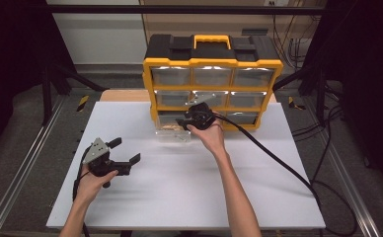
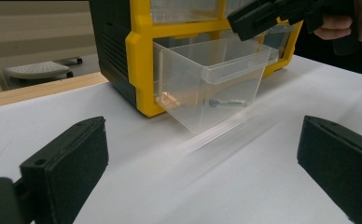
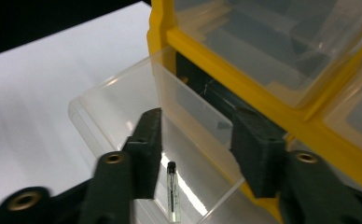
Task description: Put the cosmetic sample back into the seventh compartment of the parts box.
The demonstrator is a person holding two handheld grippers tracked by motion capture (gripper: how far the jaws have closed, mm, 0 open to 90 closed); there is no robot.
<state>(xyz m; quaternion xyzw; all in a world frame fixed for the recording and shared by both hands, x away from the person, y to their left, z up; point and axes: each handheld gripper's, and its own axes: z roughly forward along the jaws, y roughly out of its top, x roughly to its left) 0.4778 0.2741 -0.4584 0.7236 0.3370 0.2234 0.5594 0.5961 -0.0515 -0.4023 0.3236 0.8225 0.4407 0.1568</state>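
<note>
A yellow and black drawer cabinet (image 1: 211,63) stands at the back of the white table (image 1: 179,187). Its bottom left clear drawer (image 1: 172,134) is pulled out and tilts down onto the table. A small dark-headed screw (image 3: 173,191) lies on the drawer's floor, also seen through the clear wall in the left gripper view as the screw (image 2: 226,103). My right gripper (image 3: 198,126) hangs open just above the drawer (image 3: 118,116), straddling its side wall without touching it. My left gripper (image 1: 126,150) is held open over the table at the left, pointing at the drawer (image 2: 212,79), nothing between its jaws.
The cabinet (image 2: 139,56) has three rows of clear drawers, the others pushed in. A thick black cable (image 1: 278,158) trails from the right gripper across the table's right side. Metal rails run along both table sides, and a wooden strip (image 2: 34,91) lies behind the table.
</note>
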